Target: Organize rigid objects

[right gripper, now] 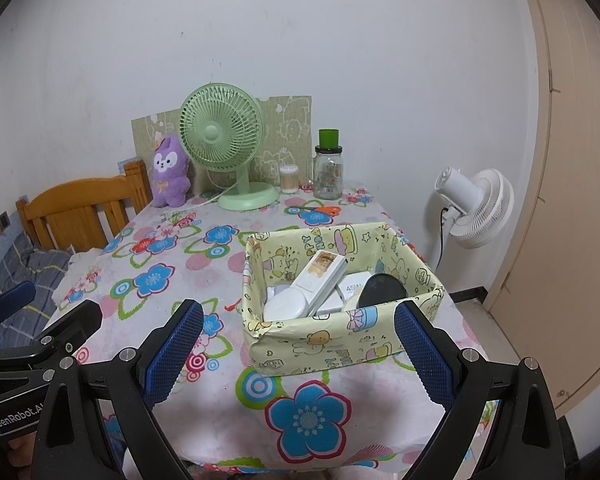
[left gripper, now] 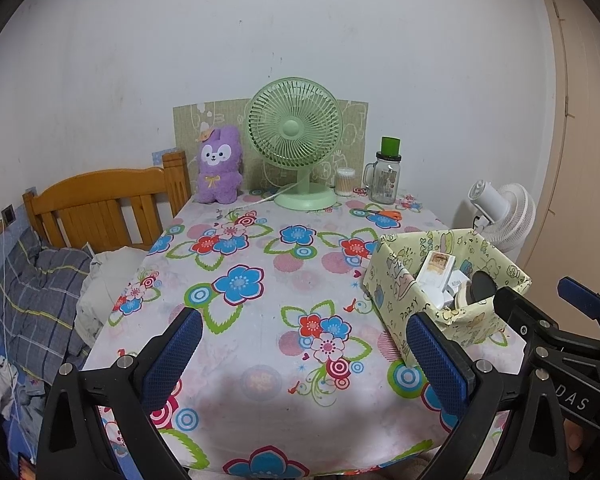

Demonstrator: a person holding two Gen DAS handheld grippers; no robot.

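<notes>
While both grippers are being held above the near edge of the flowered table (right gripper: 220,420), nothing is being gripped: the left gripper (left gripper: 304,360) and right gripper (right gripper: 300,348) are both standing wide apart and empty. The rigid items are lying together inside the paper-covered box (right gripper: 340,344), at the table's near right. The task is being judged at its start or its end; any next move is calling for a reach into the box.
</notes>
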